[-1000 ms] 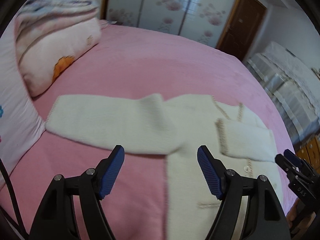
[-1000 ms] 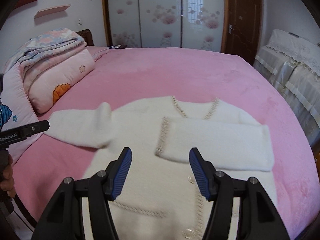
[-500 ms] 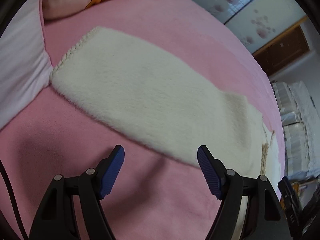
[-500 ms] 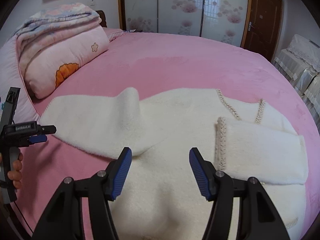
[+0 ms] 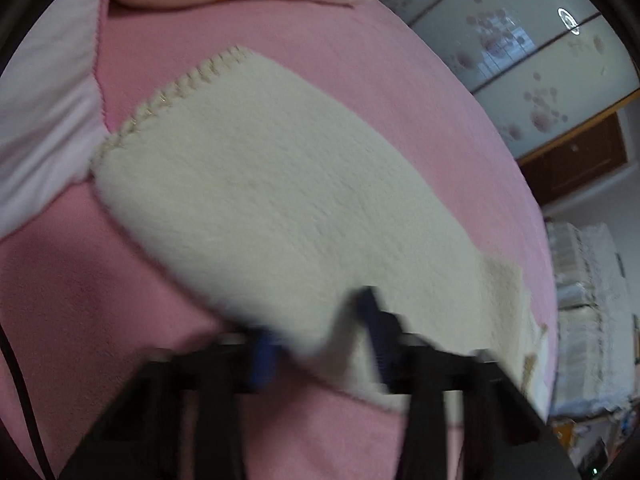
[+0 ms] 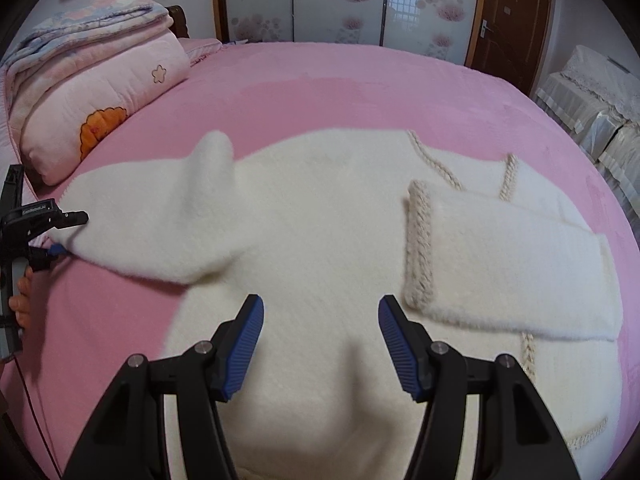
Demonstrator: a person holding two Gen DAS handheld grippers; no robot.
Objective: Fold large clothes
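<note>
A cream fleece cardigan (image 6: 320, 240) lies flat on the pink bed (image 6: 360, 92). One sleeve (image 6: 500, 260) is folded across its chest. The other sleeve (image 5: 280, 200) stretches out to the left toward the pillows. My left gripper (image 5: 320, 348), blurred, sits at the near edge of that sleeve and its jaws are closing, with a bunched fold of the fleece between the blue pads. The right wrist view shows the left gripper (image 6: 68, 232) at the sleeve's end, held by a hand (image 6: 20, 292). My right gripper (image 6: 320, 332) hangs open over the cardigan's body, nothing between its fingers.
A stack of pink quilt and pillow (image 6: 100, 92) lies at the bed's left side, close to the sleeve's cuff. Sliding wardrobe doors (image 6: 340, 0) and a brown door (image 6: 508, 20) stand behind. Cloth-covered furniture (image 6: 592, 108) lines the right wall.
The left gripper swung left and down to the outstretched sleeve, and its jaws went from wide open to closing on the sleeve's edge. The right gripper sank toward the cardigan, still open.
</note>
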